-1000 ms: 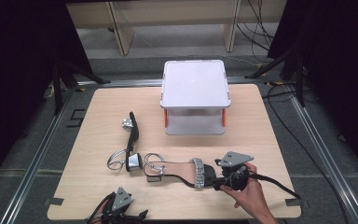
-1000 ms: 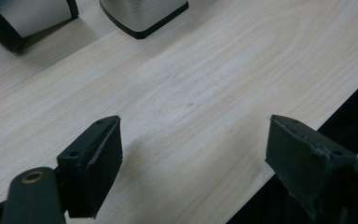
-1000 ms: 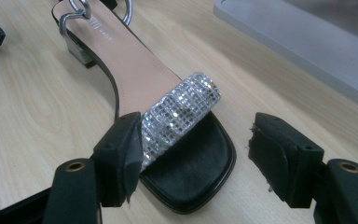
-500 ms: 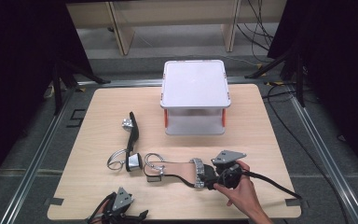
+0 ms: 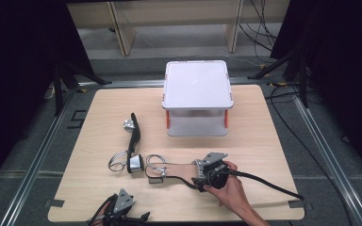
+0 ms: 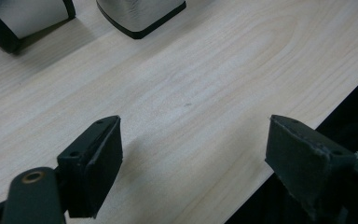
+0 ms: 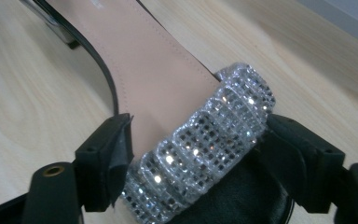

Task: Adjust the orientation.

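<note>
Wooden tabletop [image 5: 264, 122] carried a white two-tier rack [image 5: 197, 96] at the far middle and two sandals nearer the person. Right gripper [image 5: 202, 175] had slid left and a little lower over the last second, onto the toe end of the right sandal [image 5: 176, 168], which lay flat near the front edge. Its jaws had just been opening and stood wide, straddling the rhinestone strap [image 7: 205, 144] with one pad at each side. In the right gripper view they sat against or just off the strap edges; no squeeze was visible, so I'd call it not yet gripped. Left sandal [image 5: 133, 141] lay apart to the left, untouched. Left gripper [image 5: 134, 217] sat parked at the near-left edge, jaws open over bare wood. Judgement: approach done, closing on the strap looked next.
</note>
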The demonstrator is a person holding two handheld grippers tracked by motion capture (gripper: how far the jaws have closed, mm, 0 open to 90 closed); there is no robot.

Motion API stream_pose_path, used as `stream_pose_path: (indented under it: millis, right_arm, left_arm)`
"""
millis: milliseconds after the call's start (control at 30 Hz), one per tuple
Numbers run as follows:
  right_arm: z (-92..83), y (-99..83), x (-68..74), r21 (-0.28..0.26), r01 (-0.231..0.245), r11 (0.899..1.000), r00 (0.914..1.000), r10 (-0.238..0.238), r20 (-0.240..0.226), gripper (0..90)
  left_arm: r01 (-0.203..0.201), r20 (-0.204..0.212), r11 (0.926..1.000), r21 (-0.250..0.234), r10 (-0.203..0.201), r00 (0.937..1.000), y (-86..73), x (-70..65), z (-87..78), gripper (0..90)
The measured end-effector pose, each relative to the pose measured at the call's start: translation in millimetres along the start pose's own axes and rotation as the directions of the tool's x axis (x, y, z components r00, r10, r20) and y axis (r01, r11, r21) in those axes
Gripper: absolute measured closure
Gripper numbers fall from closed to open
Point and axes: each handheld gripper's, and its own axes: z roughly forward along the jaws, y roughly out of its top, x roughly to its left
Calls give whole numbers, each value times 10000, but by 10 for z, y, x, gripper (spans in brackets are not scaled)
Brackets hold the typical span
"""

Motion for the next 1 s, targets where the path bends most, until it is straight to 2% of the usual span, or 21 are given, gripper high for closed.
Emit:
stream_pose_path:
  millis: [33, 67, 100, 167, 200, 233, 300, 333, 367, 400, 533, 567, 667, 733, 767, 833, 867, 900, 933, 967, 1000]
  right_arm:
    - [14, 5, -30, -60, 365, 9993, 9993, -365, 83, 262]
    - [14, 5, -30, -60, 365, 9993, 9993, -365, 83, 262]
    - [3, 16, -36, 100, -156, 9998, 9999, 157, -61, 297]
    - [-3, 24, -50, 89, -160, 9998, 9998, 161, -94, 312]
    - [-7, 52, -111, 71, 203, 9998, 9997, -202, -145, 348]
    - [-6, 58, -122, 151, 73, 9999, 9997, -69, -233, 360]
    - [-6, 87, -189, 97, 304, 9995, 9993, -302, -220, 426]
    - [-6, 87, -189, 97, 304, 9995, 9993, -302, -220, 426]
    - [-9, 109, -229, 140, 423, 9990, 9988, -419, -266, 448]
    - [5, 164, -317, 96, 605, 9981, 9979, -603, -217, 510]
    - [59, 256, -425, 376, 603, 9975, 9982, -601, -81, 542]
    - [81, 270, -455, 248, 812, 9964, 9967, -813, 26, 543]
    - [121, 261, -435, 174, 828, 9964, 9964, -825, -184, 529]
    - [135, 255, -398, 349, 1031, 9941, 9947, -1033, 22, 530]
    - [153, 253, -390, 498, 1141, 9922, 9933, -1148, 128, 543]
    - [182, 251, -400, 517, 1349, 9895, 9906, -1359, 171, 555]
    - [209, 263, -418, 488, 1322, 9900, 9911, -1327, 58, 614]
    - [206, 280, -438, 377, 1546, 9873, 9879, -1550, 98, 626]
    - [200, 305, -444, 456, 1516, 9874, 9884, -1520, 57, 645]
    - [207, 332, -463, 417, 1800, 9828, 9837, -1799, -65, 667]
    - [209, 342, -441, 413, 1465, 9884, 9892, -1465, -21, 683]
  left_arm:
    - [-56, -114, 10000, 13, 56, 9999, 2, 4, 3, 182]
    - [-56, -114, 10000, 13, 56, 9999, 2, 4, 3, 182]
    - [-18, 20, 10000, 16, 18, 10000, 4, 0, -3, 182]
    - [-54, -78, 10000, 34, 54, 10000, -1, 3, 10, 182]
    - [-68, -87, 10000, 43, 68, 9999, 1, 5, 6, 182]
    - [-34, -82, 10000, 2, 35, 10000, 4, 2, 2, 182]
    - [-39, -84, 10000, -49, 38, 10000, -1, 7, 4, 182]
    - [-39, -84, 10000, -49, 38, 10000, -1, 7, 4, 182]
    - [-28, -87, 10000, -20, 28, 10000, -4, 9, 4, 182]
    - [-8, -106, 10000, -35, 8, 9999, -1, 11, 8, 182]
    - [-11, -64, 10000, -23, 11, 10000, -5, 6, 6, 182]
    - [-11, -79, 10000, -27, 11, 10000, -5, 9, 6, 182]
    - [-96, -102, 9999, 80, 97, 9999, -2, 21, -2, 182]
    - [22, -56, 10000, -39, -22, 10000, -5, 11, 19, 182]
    - [-152, -114, 9998, 143, 154, 9998, 1, 13, 14, 182]
    - [-160, -86, 9998, 88, 161, 9998, 1, 9, 16, 182]
    - [-113, -93, 9999, 102, 114, 9999, -1, 8, 11, 182]
    - [-112, -67, 9999, 115, 112, 9999, -1, 16, 7, 182]
    - [-78, -91, 9999, 65, 78, 9999, 0, 21, 8, 182]
    - [-84, -97, 9999, 60, 84, 9999, 2, 23, 6, 182]
    - [-93, -85, 9999, 49, 94, 9999, 1, 21, 5, 182]
